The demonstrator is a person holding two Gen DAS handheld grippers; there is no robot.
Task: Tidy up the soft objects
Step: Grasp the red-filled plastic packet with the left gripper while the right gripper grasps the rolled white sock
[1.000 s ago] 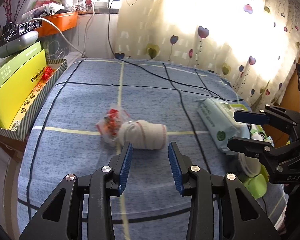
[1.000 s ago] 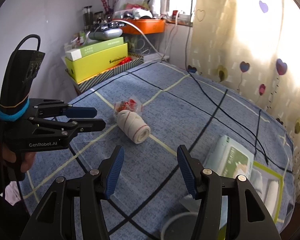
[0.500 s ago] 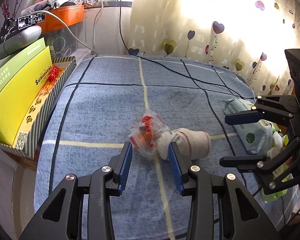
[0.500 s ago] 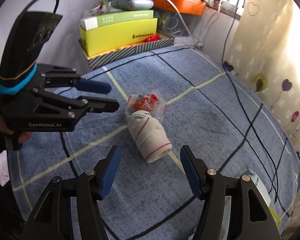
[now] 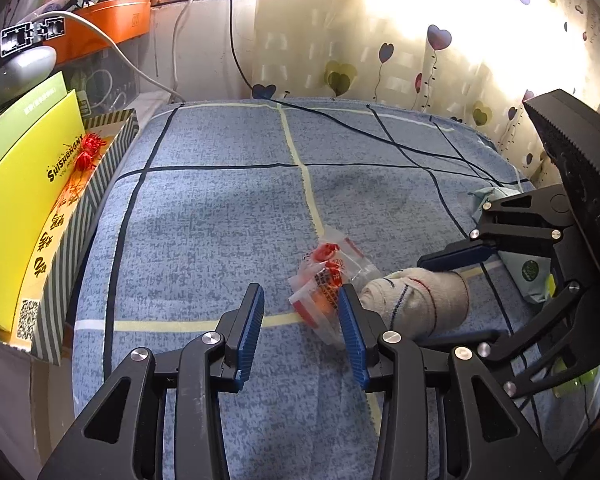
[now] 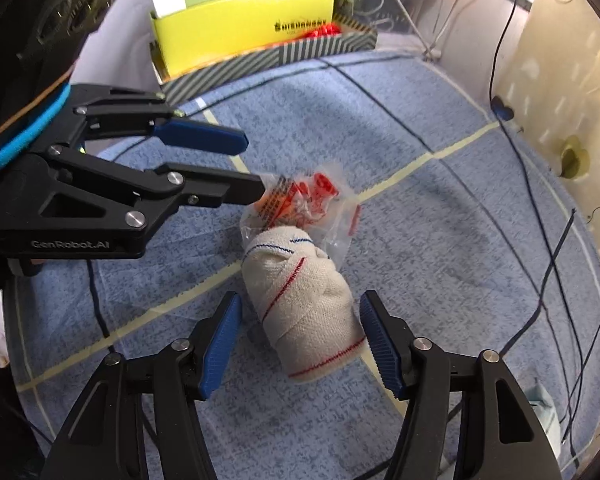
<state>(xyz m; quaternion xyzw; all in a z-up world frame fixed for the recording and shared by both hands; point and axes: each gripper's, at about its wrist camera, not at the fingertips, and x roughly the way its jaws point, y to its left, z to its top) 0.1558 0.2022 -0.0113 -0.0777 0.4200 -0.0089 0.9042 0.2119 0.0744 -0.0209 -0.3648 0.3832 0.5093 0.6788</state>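
A rolled beige cloth with red and blue stripes (image 6: 306, 312) lies on the blue checked bedspread (image 6: 420, 240). A clear plastic bag with red contents (image 6: 304, 204) touches its far end. My right gripper (image 6: 300, 340) is open, its fingers on either side of the roll's near end. My left gripper (image 5: 302, 324) is open just left of the bag (image 5: 326, 284); its right finger touches the bag's edge. The roll shows in the left wrist view (image 5: 420, 300), with the right gripper (image 5: 472, 296) around it.
A yellow and green box (image 6: 244, 28) in a striped tray (image 6: 284, 56) stands by the bed's far side. A wet-wipes pack (image 5: 528, 268) lies at the right edge. A black cable (image 6: 500, 40) runs across the bedspread. An orange shelf (image 5: 108, 24) holds clutter.
Both grippers have moved in closer. The right one now straddles the roll; the left one has shifted left, from the roll to beside the bag. Both stay open.
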